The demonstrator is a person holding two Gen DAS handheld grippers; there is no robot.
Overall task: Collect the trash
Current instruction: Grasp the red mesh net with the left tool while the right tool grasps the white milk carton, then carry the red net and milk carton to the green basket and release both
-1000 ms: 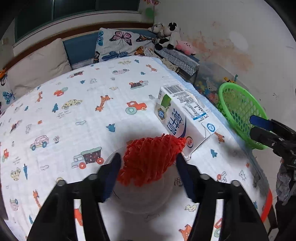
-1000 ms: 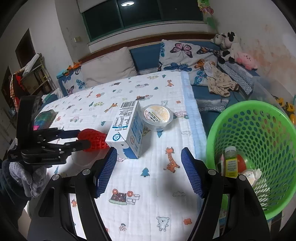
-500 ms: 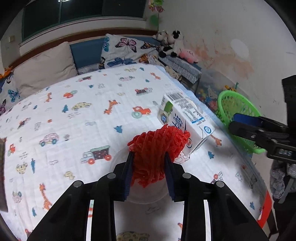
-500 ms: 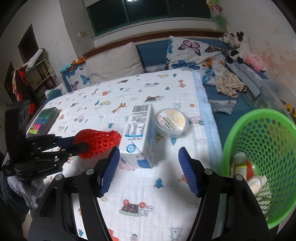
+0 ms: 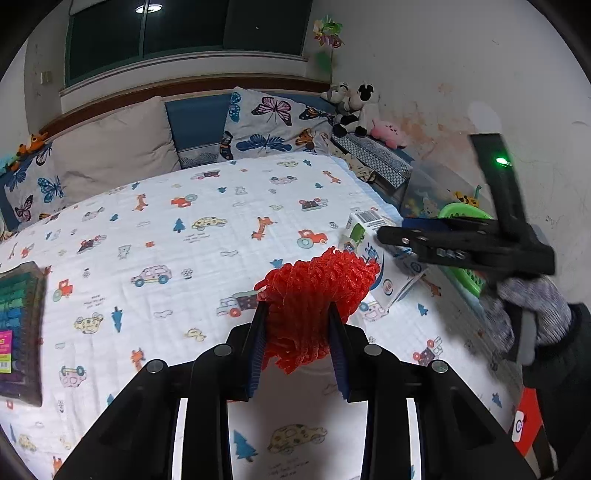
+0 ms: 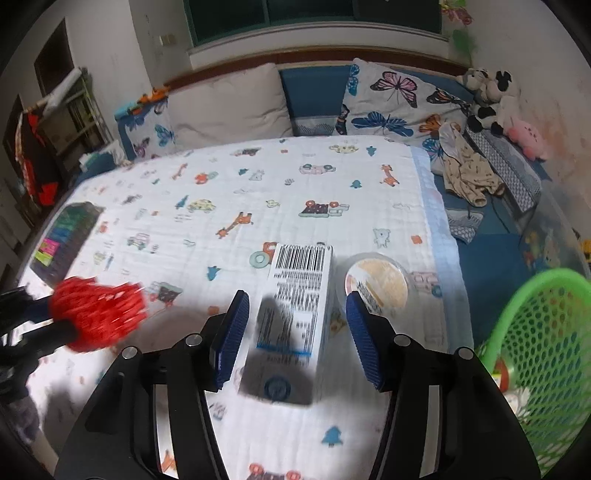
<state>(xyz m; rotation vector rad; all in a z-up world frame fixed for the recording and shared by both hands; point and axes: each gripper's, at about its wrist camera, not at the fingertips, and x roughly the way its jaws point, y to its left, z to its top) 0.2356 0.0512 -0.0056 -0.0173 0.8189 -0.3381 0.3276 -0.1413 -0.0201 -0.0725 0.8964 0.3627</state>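
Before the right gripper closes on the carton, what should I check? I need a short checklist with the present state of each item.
1. Left gripper holds the red net: ok.
2. Carton lies between the right gripper pads, whose jaws have just been closing: ok.
3. Pads pressing the carton: not ok, gaps on both sides.
4. Round tub clear of the right pad: cannot tell, they overlap in view.
5. Green basket has room: ok.

Home bedroom, child's. Bed under cartoon-print sheet (image 6: 332, 177) beneath fingers; butterfly pillows (image 6: 391, 99) and beige cushion (image 6: 229, 103) beyond fingertips at headboard; plush toys (image 6: 495, 99) far right of fingers; dark window (image 5: 184, 33) above.
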